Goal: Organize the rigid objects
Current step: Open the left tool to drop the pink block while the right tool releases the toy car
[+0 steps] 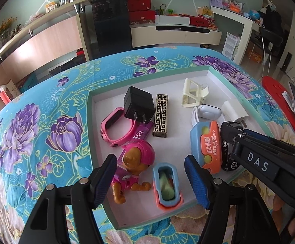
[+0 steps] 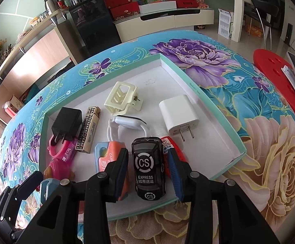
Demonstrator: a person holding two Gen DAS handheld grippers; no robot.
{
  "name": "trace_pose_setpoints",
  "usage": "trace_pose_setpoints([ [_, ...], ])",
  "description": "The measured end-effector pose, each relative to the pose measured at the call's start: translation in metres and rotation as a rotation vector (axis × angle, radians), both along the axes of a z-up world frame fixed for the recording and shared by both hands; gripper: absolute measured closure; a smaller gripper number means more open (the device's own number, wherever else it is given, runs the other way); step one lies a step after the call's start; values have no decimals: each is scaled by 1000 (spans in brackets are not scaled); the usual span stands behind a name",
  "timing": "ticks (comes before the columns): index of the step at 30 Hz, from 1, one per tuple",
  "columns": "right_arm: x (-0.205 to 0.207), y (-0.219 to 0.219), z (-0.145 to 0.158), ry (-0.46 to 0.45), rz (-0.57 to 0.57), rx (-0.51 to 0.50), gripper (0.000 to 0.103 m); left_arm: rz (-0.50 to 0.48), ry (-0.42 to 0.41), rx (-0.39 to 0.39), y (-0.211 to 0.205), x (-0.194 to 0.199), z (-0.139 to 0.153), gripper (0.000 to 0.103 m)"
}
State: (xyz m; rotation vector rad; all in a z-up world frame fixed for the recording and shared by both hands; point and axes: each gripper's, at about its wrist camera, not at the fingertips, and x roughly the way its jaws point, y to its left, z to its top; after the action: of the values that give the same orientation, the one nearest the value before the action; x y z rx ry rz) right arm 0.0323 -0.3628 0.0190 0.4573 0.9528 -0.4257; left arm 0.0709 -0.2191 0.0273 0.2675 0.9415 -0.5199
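Toy car [image 2: 149, 169] sits between my right gripper [image 2: 147, 174] jaws, long axis along them, pads spread just clear | near edge of tray [image 2: 218, 109] | left gripper [image 1: 151, 183] spread over blue case [image 1: 167, 185].

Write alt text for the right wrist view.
The right gripper straddles a black toy car marked CS EXPRESS, lying in a shallow white tray on a floral cloth; its pads look just clear of the car's sides. Chargers, a clip and toys lie around.
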Motion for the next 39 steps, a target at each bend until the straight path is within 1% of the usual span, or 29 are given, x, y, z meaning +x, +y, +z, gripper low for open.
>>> trace_pose_setpoints([
  [6, 0, 5, 8, -10, 11, -19, 62, 23, -14, 4, 13, 0, 10, 30],
  [14, 3, 16, 15, -8, 37, -51, 62, 101, -25, -9, 45, 5, 22, 30],
  [18, 5, 24, 18, 0, 52, -74, 61, 155, -17, -24, 63, 9, 24, 29],
  [19, 5, 26, 19, 1, 55, -78, 59, 172, -12, -27, 68, 10, 23, 29],
  [20, 5, 28, 20, 2, 59, -76, 50, 189, -6, -30, 73, 12, 22, 29],
  [21, 6, 30, 20, 0, 66, -71, 43, 203, 1, -32, 78, 13, 21, 29],
  [25, 8, 42, 24, 4, 96, -86, 42, 251, 14, -20, 93, 16, 15, 29],
  [28, 10, 51, 26, 6, 114, -97, 35, 286, 20, -13, 104, 16, 12, 29],
  [31, 10, 58, 27, 3, 130, -89, 34, 314, 33, -23, 115, 17, 10, 29],
  [33, 10, 63, 26, 8, 141, -85, 32, 327, 37, -37, 121, 17, 11, 29],
  [34, 10, 65, 25, 12, 145, -83, 30, 337, 36, -42, 124, 17, 11, 27],
  [36, 9, 68, 23, 16, 148, -73, 18, 361, 29, -51, 131, 17, 12, 2],
  [37, 8, 69, 23, 14, 150, -66, 16, 372, 22, -58, 135, 16, 13, 0],
  [39, 7, 72, 22, 14, 154, -56, 15, 383, 20, -60, 140, 16, 13, 0],
])
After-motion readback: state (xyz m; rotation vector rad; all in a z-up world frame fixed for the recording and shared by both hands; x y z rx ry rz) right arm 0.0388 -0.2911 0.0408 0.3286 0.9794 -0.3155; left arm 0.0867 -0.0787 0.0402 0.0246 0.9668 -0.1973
